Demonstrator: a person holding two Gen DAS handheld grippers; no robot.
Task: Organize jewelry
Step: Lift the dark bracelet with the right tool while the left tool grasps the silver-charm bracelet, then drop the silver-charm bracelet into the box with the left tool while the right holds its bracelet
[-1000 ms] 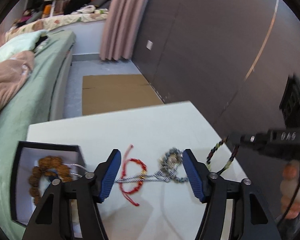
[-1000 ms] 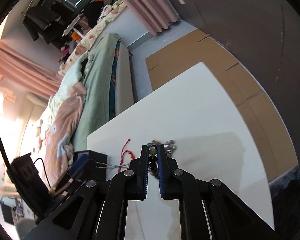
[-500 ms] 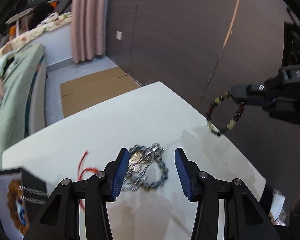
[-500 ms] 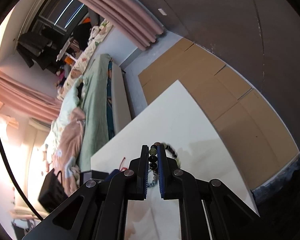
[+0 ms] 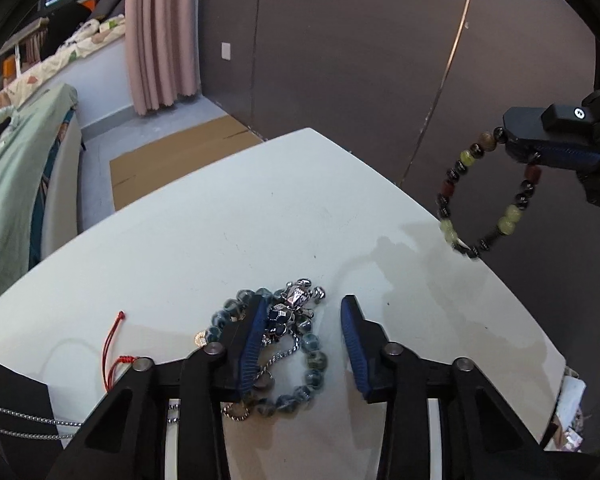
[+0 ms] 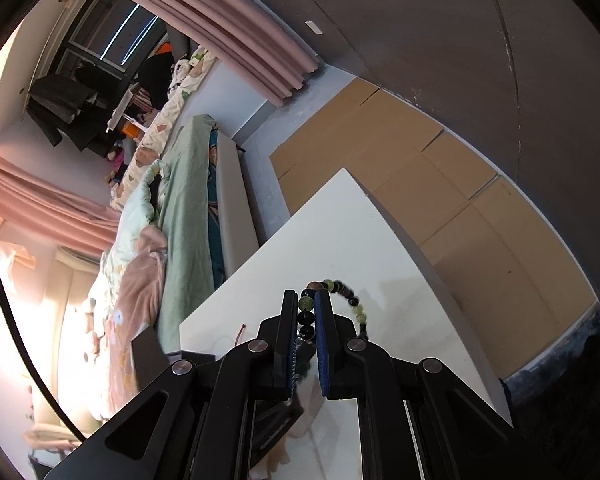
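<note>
My left gripper (image 5: pixel 304 336) is open just above a tangle of jewelry on the white table (image 5: pixel 260 220): a grey-blue bead bracelet (image 5: pixel 314 364), a silver chain with a pendant (image 5: pixel 298 298) and a small ring (image 5: pixel 236 412). A red cord bracelet (image 5: pixel 114 360) lies to the left, beside a black jewelry box (image 5: pixel 16 408) with silver chains (image 5: pixel 24 424) draped over its edge. My right gripper (image 6: pixel 307 316) is shut on a bracelet of dark, green and brown beads (image 6: pixel 342 296). In the left wrist view that bracelet (image 5: pixel 448 196) hangs in the air over the table's right edge.
A bed with green and pink bedding (image 5: pixel 16 160) runs along the left of the table. Flat cardboard (image 5: pixel 172 160) lies on the floor beyond the table. A dark wall (image 5: pixel 380 60) and pink curtain (image 5: pixel 160 32) stand behind.
My left gripper has moved right from the red cord to the grey-blue bracelet and narrowed its opening. My right gripper has lifted the beaded bracelet higher above the table.
</note>
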